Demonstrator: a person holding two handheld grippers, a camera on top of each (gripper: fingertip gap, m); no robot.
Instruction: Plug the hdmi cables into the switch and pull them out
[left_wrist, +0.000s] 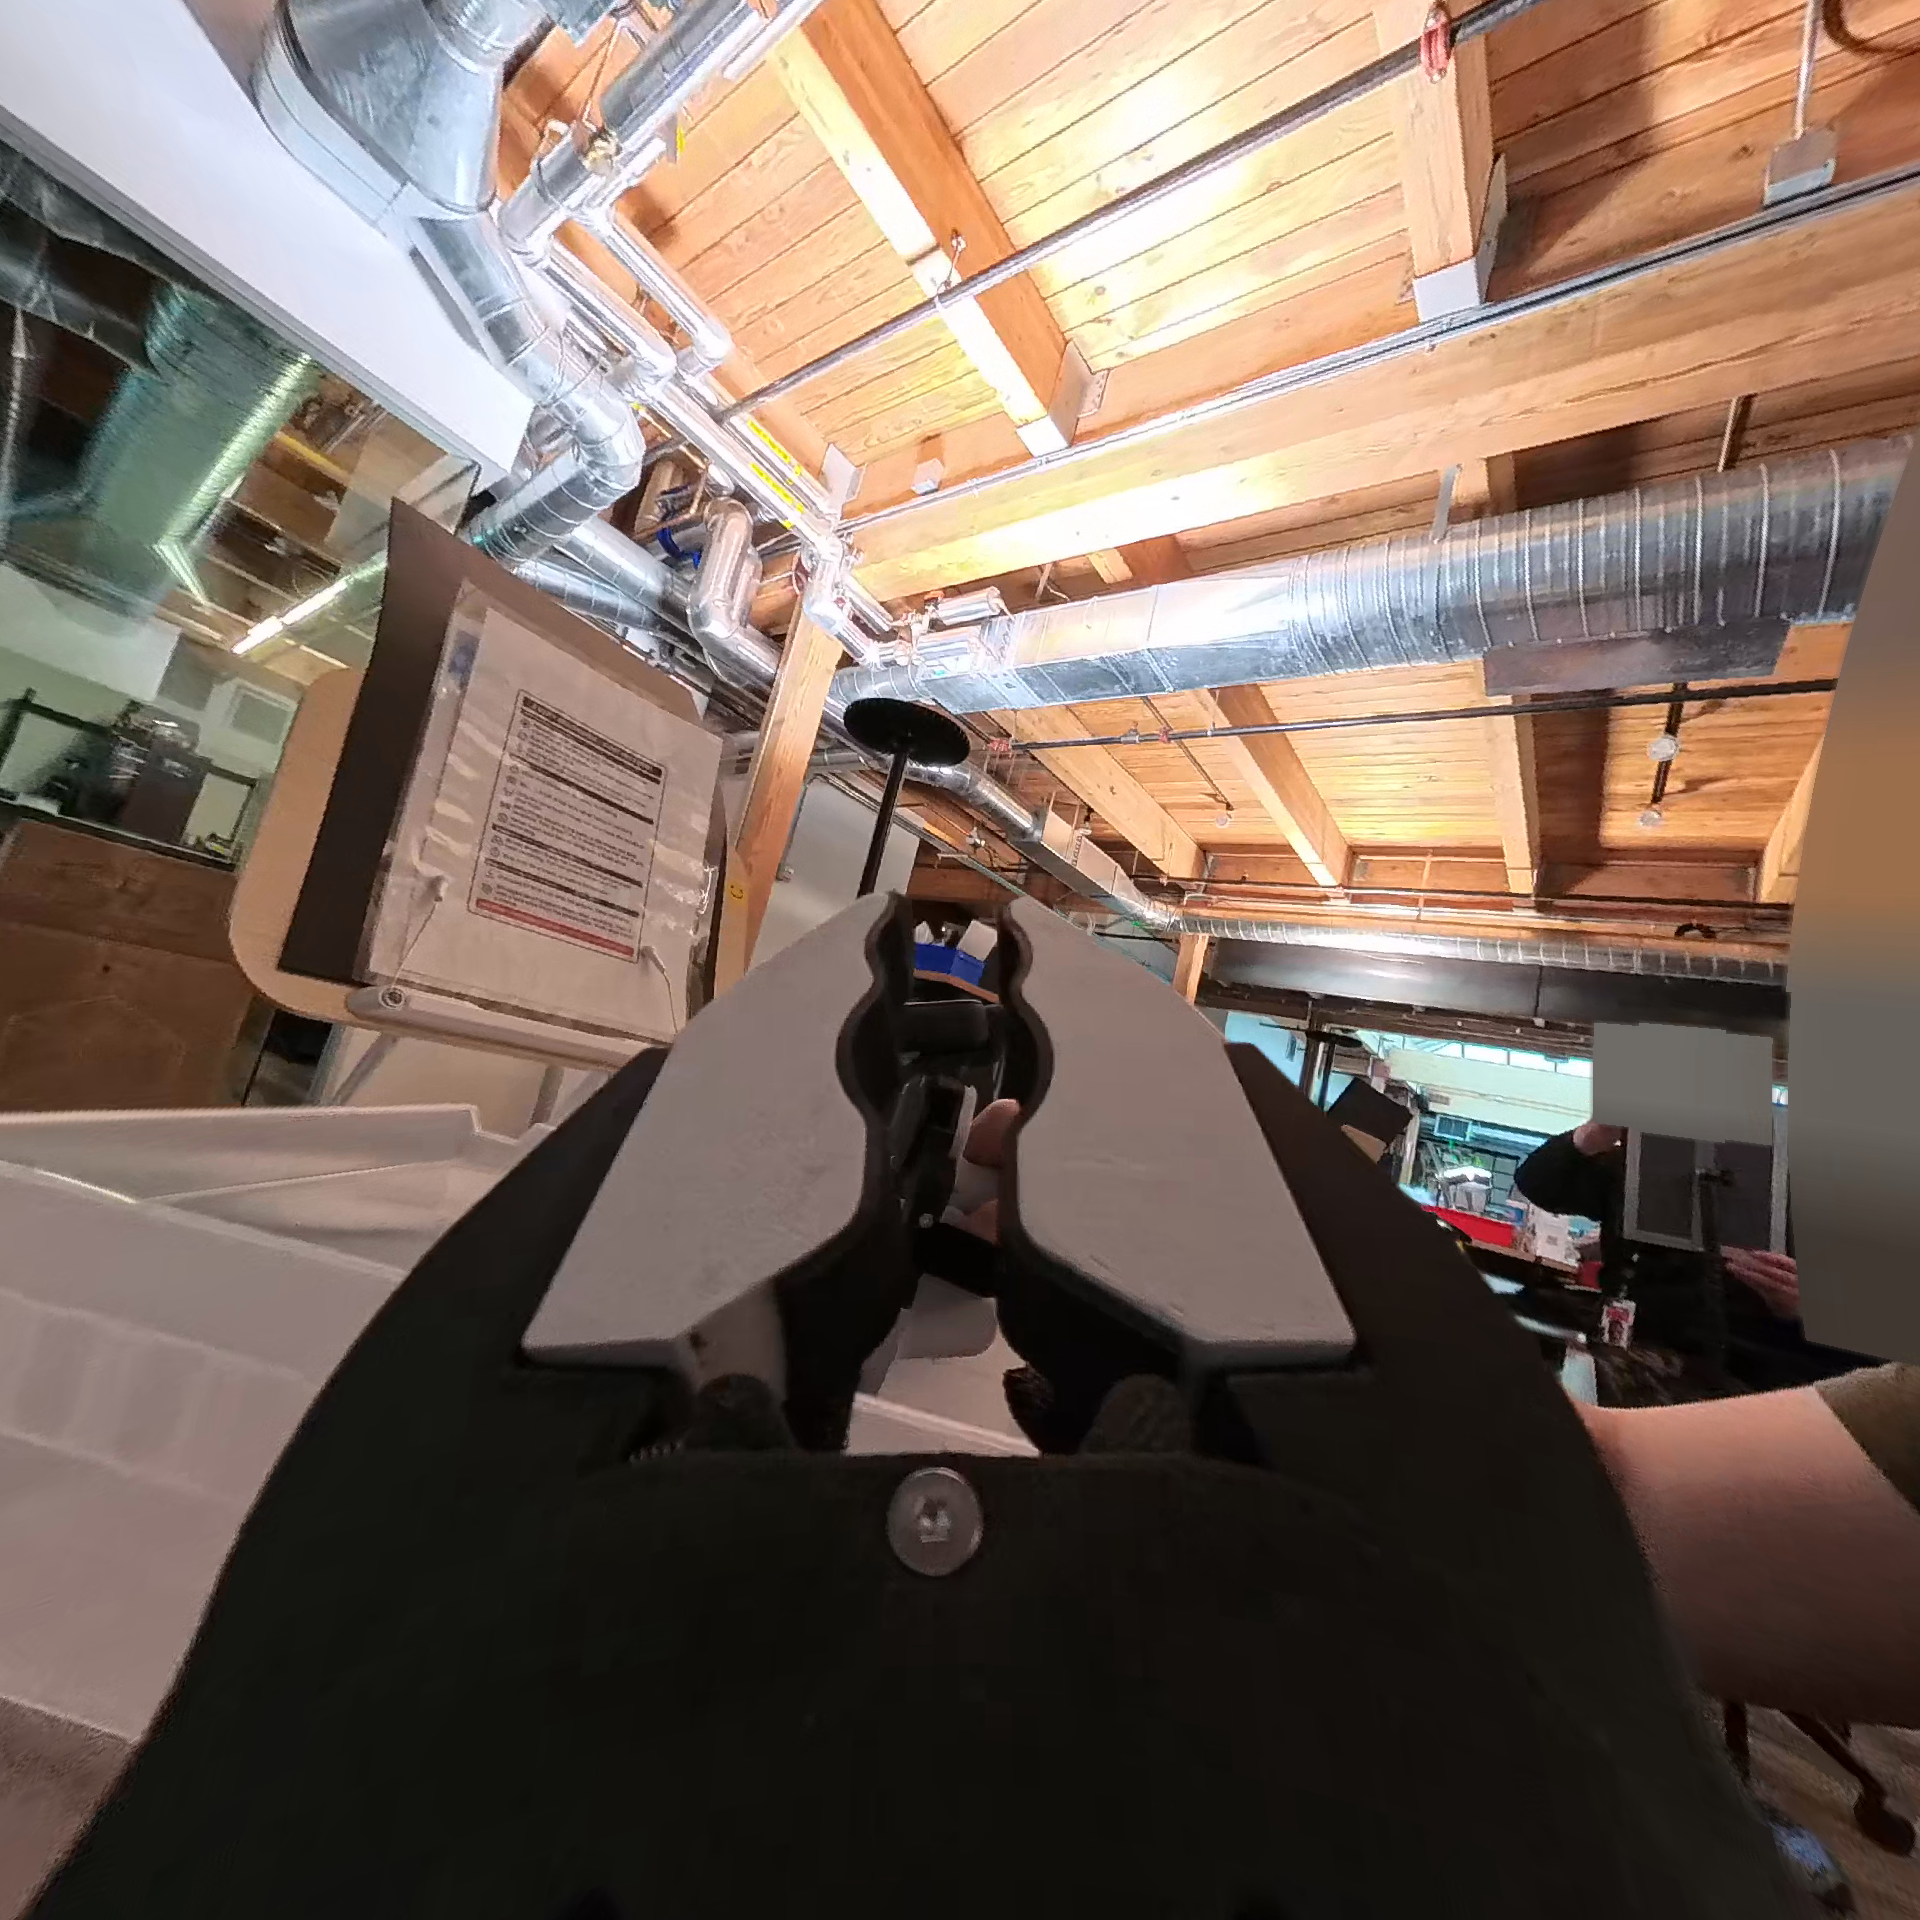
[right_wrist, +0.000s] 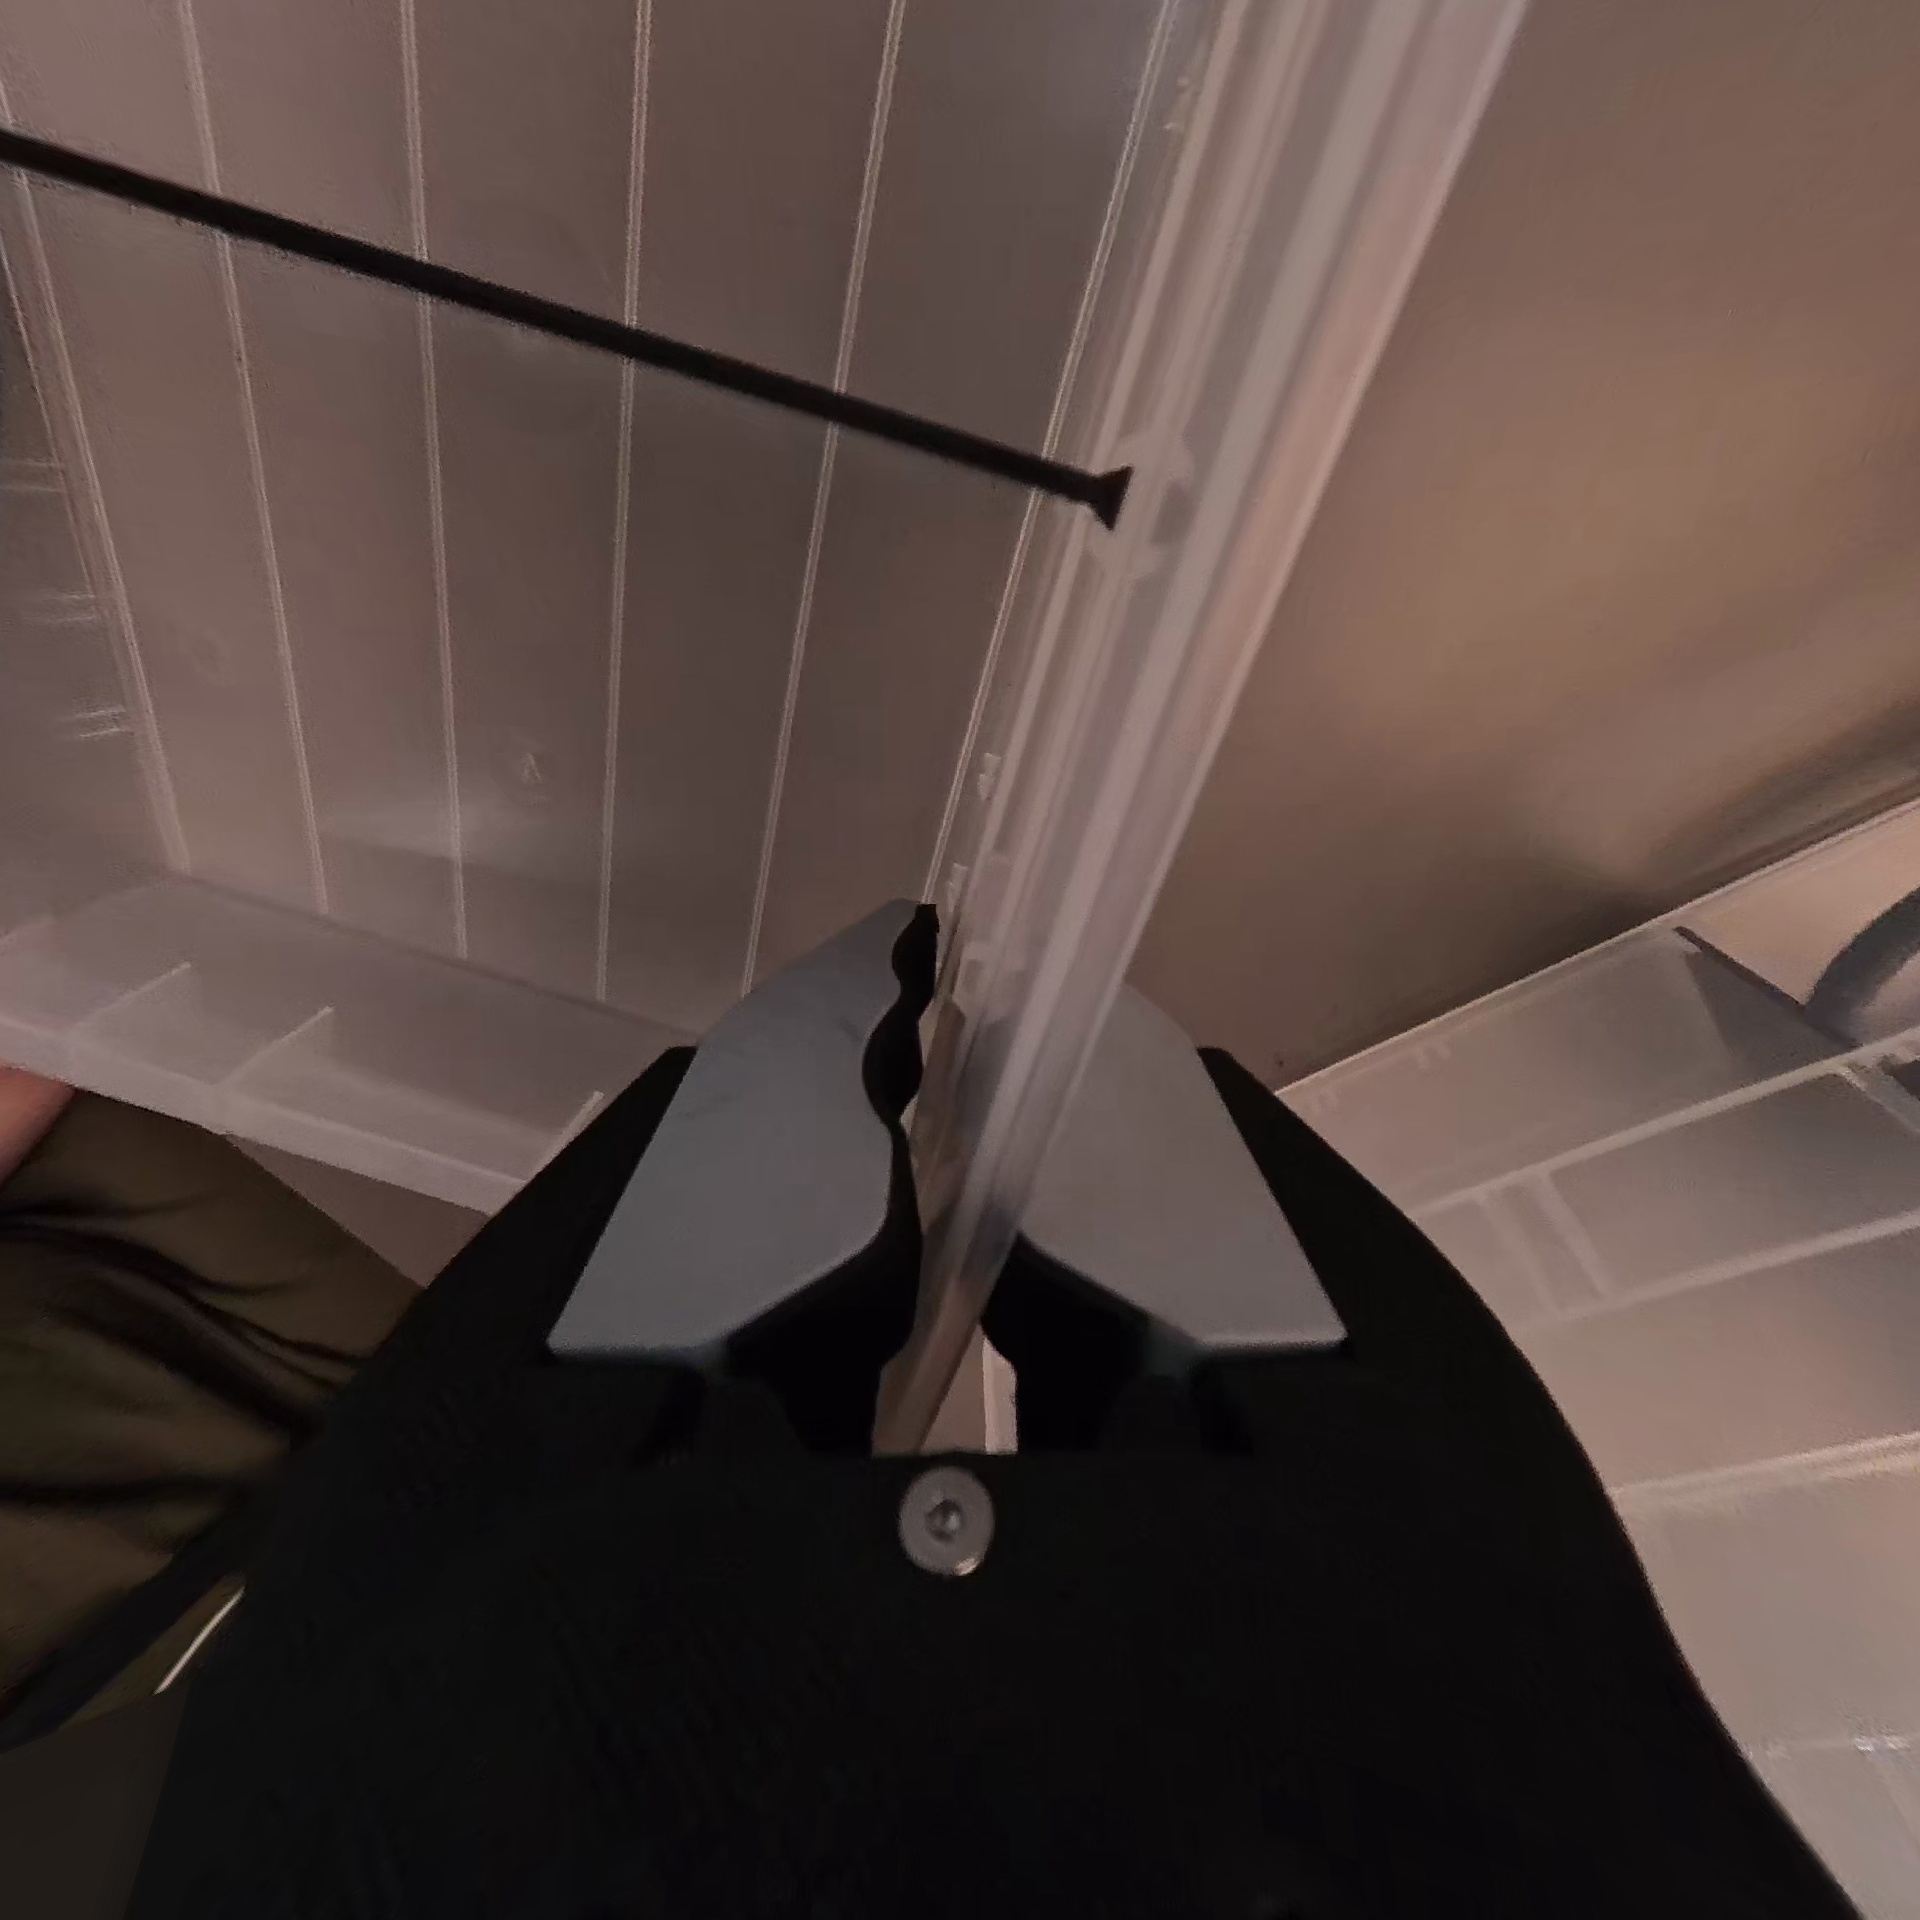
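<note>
- Right up against the lens, the right gripper (right_wrist: 951, 940): jaws clamped on the raised edge of a clear plastic lid (right_wrist: 1122, 644), which runs up between them.
- That lid fills the right wrist view, ribbed and see-through, with a thin black rod (right_wrist: 540, 312) slanting across it.
- Another clear bin (right_wrist: 1621, 1174) sits low at right.
- Left gripper (left_wrist: 954, 914) points up at a wooden ceiling (left_wrist: 1195, 208) with silver ducts (left_wrist: 1558, 582); jaws narrowly parted, nothing visibly held.
- No HDMI cables or switch that I can make out in either view.
</note>
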